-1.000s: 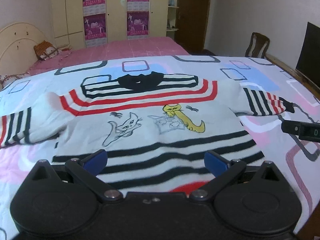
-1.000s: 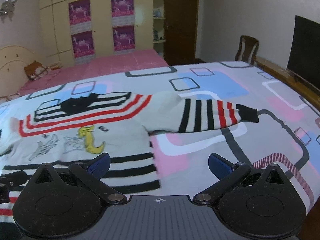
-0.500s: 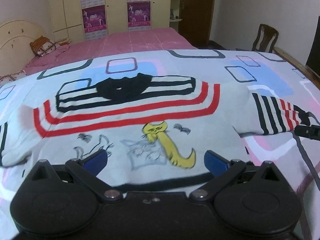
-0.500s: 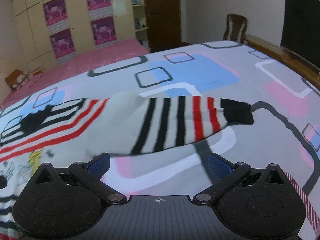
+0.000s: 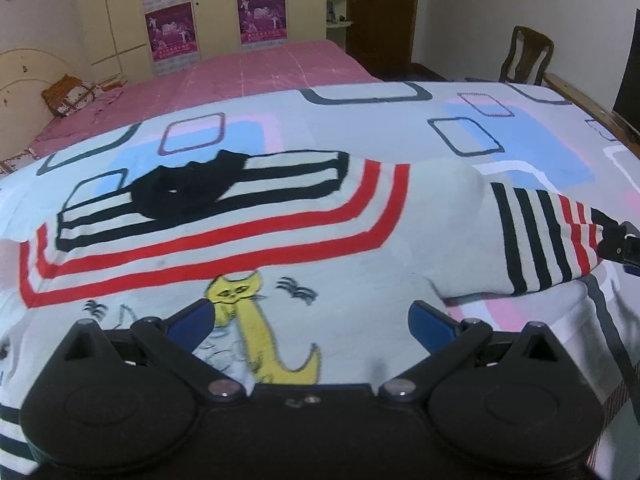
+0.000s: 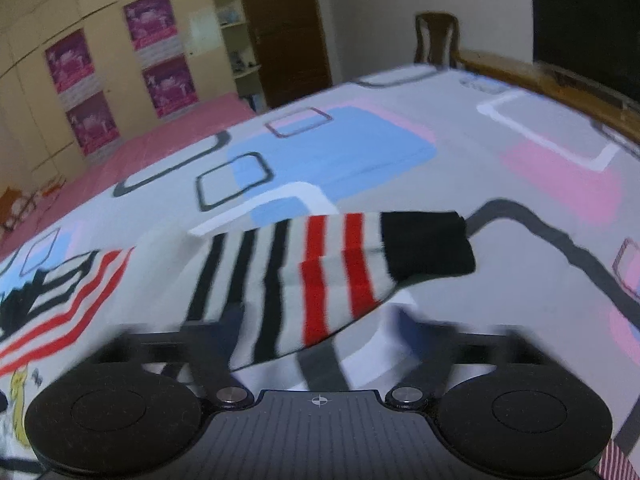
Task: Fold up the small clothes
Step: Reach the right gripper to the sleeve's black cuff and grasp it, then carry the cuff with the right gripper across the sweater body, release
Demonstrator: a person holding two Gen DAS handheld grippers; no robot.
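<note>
Left wrist view shows a small white sweater spread flat, front up, on a patterned bedspread, with a black collar, black and red stripes across the chest, and a yellow cat printed below them. Its striped sleeve reaches out to the right and ends in a black cuff.

The left gripper hangs over the cat print with its blue fingertips spread wide and nothing between them; whether they touch the fabric cannot be told. The right gripper is down at the sleeve, blurred by motion, and its jaws are closing with the striped part of the sleeve lying between them. Whether the pads already press on the cloth cannot be made out. From the left wrist view the tip of that gripper appears as a dark block just beside the cuff at the frame's right edge.

Beyond the bedspread lies a pink sheet and a pillow near the headboard. Cream wardrobe doors carry magenta posters. A wooden chair stands by a dark door, near the bed's wooden rail.
</note>
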